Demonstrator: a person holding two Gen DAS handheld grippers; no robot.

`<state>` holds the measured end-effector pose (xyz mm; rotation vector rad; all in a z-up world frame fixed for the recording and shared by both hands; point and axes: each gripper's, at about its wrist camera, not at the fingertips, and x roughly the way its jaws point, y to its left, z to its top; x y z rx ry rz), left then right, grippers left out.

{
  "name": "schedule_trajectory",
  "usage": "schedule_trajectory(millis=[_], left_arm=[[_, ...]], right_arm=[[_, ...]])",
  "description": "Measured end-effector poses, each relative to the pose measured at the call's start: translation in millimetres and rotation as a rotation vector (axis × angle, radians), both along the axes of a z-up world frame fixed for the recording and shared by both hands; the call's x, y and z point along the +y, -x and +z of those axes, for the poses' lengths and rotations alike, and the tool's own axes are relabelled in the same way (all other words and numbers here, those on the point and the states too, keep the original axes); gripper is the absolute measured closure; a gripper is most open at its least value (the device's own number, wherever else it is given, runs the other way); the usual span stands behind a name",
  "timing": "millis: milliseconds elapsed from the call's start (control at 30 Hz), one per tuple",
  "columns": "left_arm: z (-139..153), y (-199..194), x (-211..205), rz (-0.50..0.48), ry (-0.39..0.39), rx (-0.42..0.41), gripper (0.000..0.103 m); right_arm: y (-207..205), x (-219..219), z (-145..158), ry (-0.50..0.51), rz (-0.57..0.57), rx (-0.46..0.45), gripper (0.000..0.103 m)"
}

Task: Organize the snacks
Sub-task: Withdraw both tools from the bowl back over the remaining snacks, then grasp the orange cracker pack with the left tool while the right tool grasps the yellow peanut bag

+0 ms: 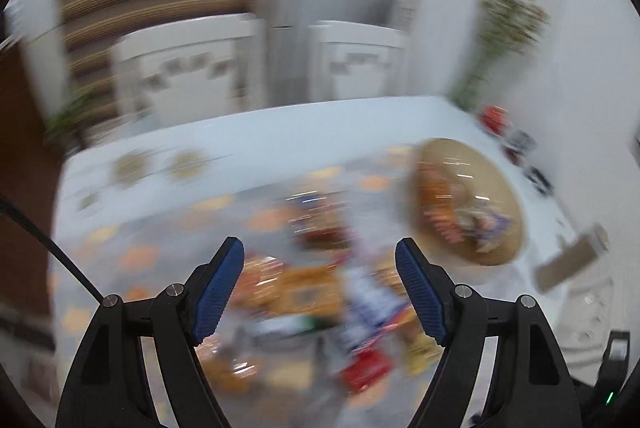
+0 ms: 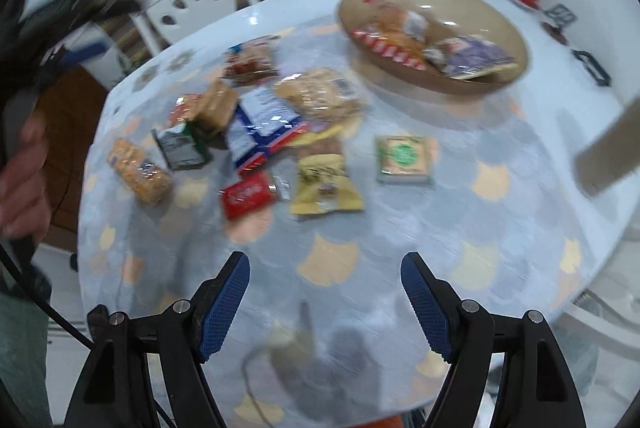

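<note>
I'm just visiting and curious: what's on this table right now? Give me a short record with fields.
surface: table with patterned cloth
bowl: tan bowl, already holding several snack packets
loose snacks: pile left of the bowl, including a red packet, a yellow packet and a green-labelled packet lying apart
left gripper: open, empty, above the pile
right gripper: open, empty
image quality: left view blurred
</note>
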<state>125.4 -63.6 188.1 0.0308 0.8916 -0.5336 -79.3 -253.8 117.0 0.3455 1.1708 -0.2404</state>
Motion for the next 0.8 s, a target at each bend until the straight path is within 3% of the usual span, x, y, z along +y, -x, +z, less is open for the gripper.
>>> schedule_trajectory(millis=[100, 200, 333, 500, 633, 800], left_arm=[[-14.6, -5.4, 69.6, 0.172, -0.014, 0.053, 0.026], [-32.3, -8.7, 118.3, 0.293, 0.028, 0.131, 0.026], [-62.2, -10.9, 145.9, 0.350, 0.094, 0.255, 0.026], [-109.7, -10.6, 123.2, 0.329, 0.194, 0.431, 0.026], [-142.8, -7.1, 87.0, 0.365, 0.097, 0.481, 0.026], [-175.8, -13.8, 71.2, 0.442, 0.098, 0.567, 0.026]], right_arm=[[-25.0, 10.4, -7.0, -0.032, 0.063, 0.005, 0.027], [-50.4, 28.2, -11.1, -0.033, 0.139, 0.012, 0.027], [-76.4, 52.4, -18.2, -0.034, 0.232, 0.034, 0.027], [-79.7, 43.9, -31.5, -0.001, 0.222, 0.085, 0.027], [-71.6, 12.2, -41.3, 0.004, 0.186, 0.093, 0.027], [-71.3, -4.6, -56.0, -0.011, 0.194, 0.093, 0.027]])
